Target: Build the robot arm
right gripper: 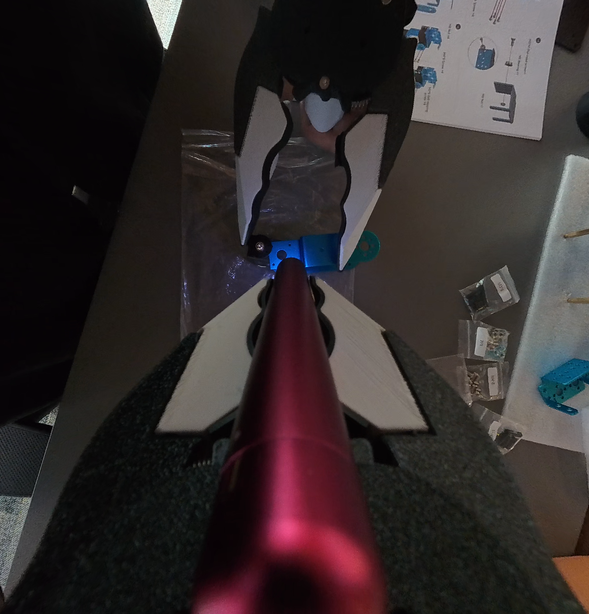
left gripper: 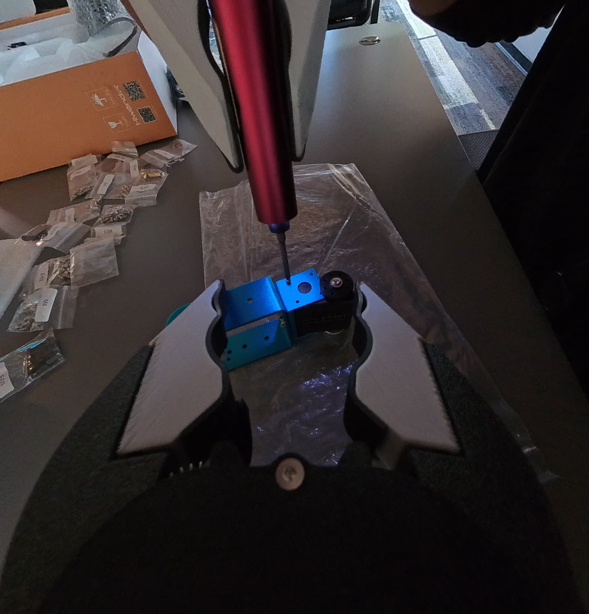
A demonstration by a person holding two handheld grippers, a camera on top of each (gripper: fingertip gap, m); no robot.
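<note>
Left gripper [left gripper: 288, 295] jaws clamp blue bracket [left gripper: 263, 307]; right gripper [right gripper: 291, 282] grips red screwdriver [left gripper: 259, 133] beside screw bags [left gripper: 87, 212].

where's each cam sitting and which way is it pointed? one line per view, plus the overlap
Left wrist view: on the left gripper, facing forward and down at the blue bracket it clamps; own fingers show.
Right wrist view: on the right gripper, looking steeply down along the red screwdriver it grips; own fingers show.
Shared: the views face each other; both show bracket, screwdriver, clear plastic sheet, the opposite gripper.
</note>
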